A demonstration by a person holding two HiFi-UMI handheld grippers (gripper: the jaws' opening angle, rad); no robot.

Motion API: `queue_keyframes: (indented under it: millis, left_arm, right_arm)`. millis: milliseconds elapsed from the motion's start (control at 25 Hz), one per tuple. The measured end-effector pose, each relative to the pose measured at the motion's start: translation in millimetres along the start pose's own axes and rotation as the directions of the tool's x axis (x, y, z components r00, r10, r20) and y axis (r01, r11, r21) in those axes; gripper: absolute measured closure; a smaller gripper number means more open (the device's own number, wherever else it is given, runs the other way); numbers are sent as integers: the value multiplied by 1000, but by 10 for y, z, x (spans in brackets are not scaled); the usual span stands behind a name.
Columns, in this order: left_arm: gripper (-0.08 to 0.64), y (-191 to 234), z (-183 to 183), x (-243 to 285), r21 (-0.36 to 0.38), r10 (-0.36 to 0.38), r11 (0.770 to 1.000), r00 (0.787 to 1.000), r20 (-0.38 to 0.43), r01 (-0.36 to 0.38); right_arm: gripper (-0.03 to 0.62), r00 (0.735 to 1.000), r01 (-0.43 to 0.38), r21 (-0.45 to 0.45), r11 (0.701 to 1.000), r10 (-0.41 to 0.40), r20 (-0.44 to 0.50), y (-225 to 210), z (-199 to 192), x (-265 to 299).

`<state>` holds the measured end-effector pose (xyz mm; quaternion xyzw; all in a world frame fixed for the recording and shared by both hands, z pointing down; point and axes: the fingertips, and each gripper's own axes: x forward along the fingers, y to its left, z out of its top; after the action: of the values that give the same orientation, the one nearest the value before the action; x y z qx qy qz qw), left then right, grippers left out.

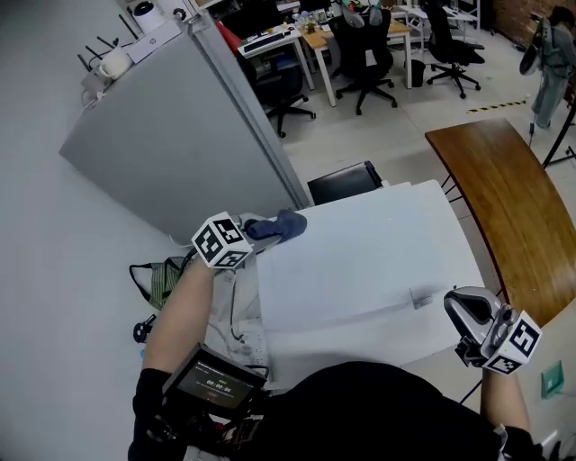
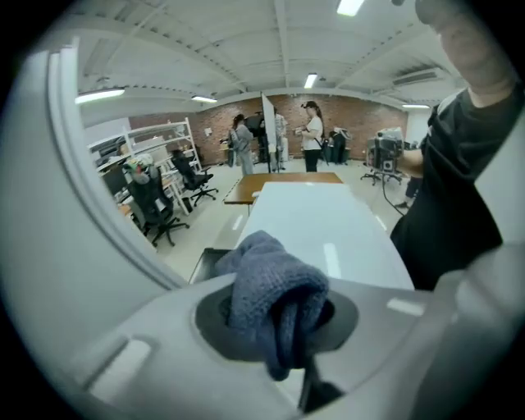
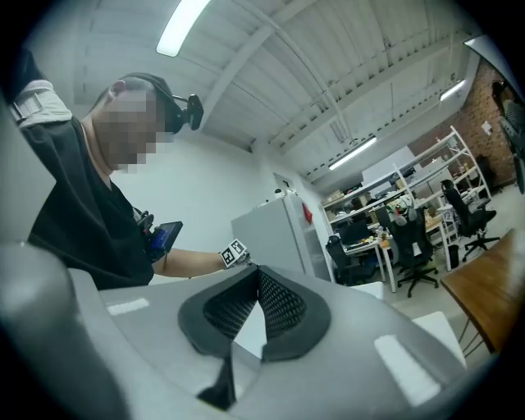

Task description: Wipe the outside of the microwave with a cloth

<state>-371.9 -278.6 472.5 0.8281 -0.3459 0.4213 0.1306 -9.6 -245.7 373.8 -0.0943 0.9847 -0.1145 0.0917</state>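
Jaws of left gripper pinch cloth at microwave top's far-left corner; right gripper closed, empty; wiping seems underway; next, probably sweep right.

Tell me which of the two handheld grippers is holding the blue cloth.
The left gripper: its jaws clamp the dark blue knitted cloth. The right gripper is closed at the tips with nothing between them.

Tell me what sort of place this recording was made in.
Most likely an open-plan office or lab workspace. It has desks with black swivel chairs, a brick back wall, storage racks, and strip lights on a bare ceiling.
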Motion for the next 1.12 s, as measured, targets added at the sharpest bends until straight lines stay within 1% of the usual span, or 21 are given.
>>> queue_keyframes:
  millis: [80, 160, 200, 280, 400, 480, 560, 680, 800, 880, 1000, 1040, 1120]
  left_arm:
    - [502, 33, -477, -250, -49, 34, 998, 999, -5, -34]
    - [502, -3, -746, -304, -78, 35, 996, 999, 14, -34]
    - [502, -46, -808, -266, -84, 24, 996, 999, 29, -21]
    - [502, -119, -812, -134, -85, 3, 996, 999, 53, 1]
    - [502, -141, -623, 39, -76, -4, 997, 998, 65, 9]
    - [502, -198, -408, 209, -51, -20, 998, 999, 45, 22]
    - [502, -317, -81, 490, -22, -49, 999, 998, 29, 49]
    - [502, -478, 635, 1077, 23, -78, 997, 997, 21, 77]
    - [502, -646, 1408, 1694, 81, -102, 992, 995, 18, 100]
    - [502, -771, 1814, 2023, 120, -125, 985, 992, 15, 123]
    - [502, -916, 2193, 2309, 185, -157, 971, 988, 13, 152]
    - [502, -949, 2254, 2329, 197, -165, 968, 986, 24, 157]
    - [502, -969, 2255, 2199, 194, -175, 968, 982, 69, 159]
  right_arm:
    - [588, 1000, -22, -9, 1000, 21, -8, 247, -18, 214]
    - [588, 1000, -19, -16, 1000, 18, -24, 448, -60, 348]
    - [588, 999, -12, -16, 1000, 12, -32, 527, -80, 379]
    - [588, 999, 1, -13, 1000, -1, -41, 633, -102, 377]
    - [588, 999, 24, -17, 1000, -24, -36, 628, -76, 229]
    - [588, 999, 47, -20, 999, -48, -20, 517, -21, 23]
    - [588, 997, 70, -16, 997, -71, -5, 339, 40, -267]
    - [588, 994, 107, -10, 994, -107, 7, 24, 138, -805]
    - [588, 984, 176, 4, 984, -176, 20, -280, 239, -1371]
    - [588, 974, 225, 9, 974, -225, 17, -401, 257, -1674]
    - [588, 962, 273, 8, 962, -273, 16, -439, 257, -1902]
    - [588, 960, 279, 9, 960, -279, 19, -428, 257, -1910]
    - [588, 963, 269, 9, 963, -269, 22, -373, 246, -1812]
